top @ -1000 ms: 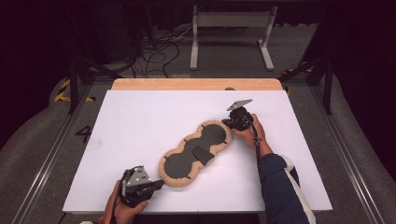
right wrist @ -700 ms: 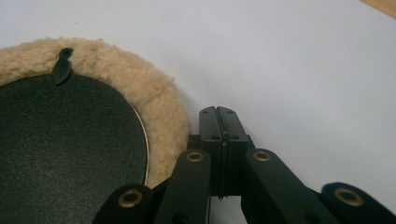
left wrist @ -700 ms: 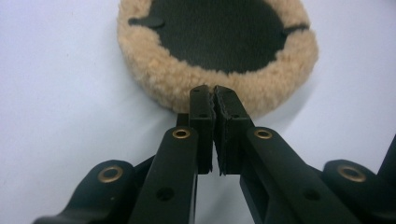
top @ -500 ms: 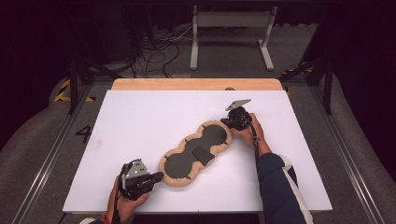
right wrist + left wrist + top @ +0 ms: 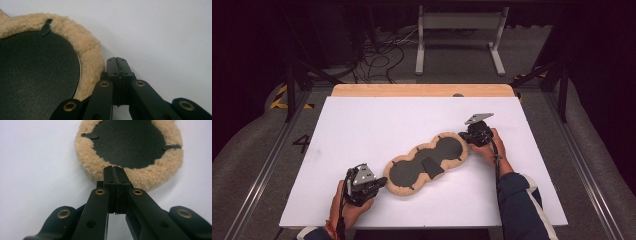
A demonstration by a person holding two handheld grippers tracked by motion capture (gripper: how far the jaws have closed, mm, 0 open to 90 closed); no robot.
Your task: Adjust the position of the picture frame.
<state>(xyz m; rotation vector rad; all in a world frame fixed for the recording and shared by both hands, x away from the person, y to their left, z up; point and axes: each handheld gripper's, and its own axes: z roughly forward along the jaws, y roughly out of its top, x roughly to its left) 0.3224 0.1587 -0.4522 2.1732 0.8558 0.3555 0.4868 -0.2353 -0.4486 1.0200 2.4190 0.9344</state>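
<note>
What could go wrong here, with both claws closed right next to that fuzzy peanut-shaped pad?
1. Both claws are shut with nothing between them. The left claw meets the tan fleece rim tip-on, so it may just shove the pad across the smooth white table rather than grip it.
2. The right claw sits beside the rim on bare table; closing there would likely catch nothing.
3. The soft fleece could slip from a shallow pinch.

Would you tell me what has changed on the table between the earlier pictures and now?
The left gripper first drew back toward the table's near edge, then came forward again to the near end of the fleece pad. The right gripper shifted slightly at the pad's far end. Both grippers stayed shut, holding nothing, and the pad lies where it did on the white table.
</note>
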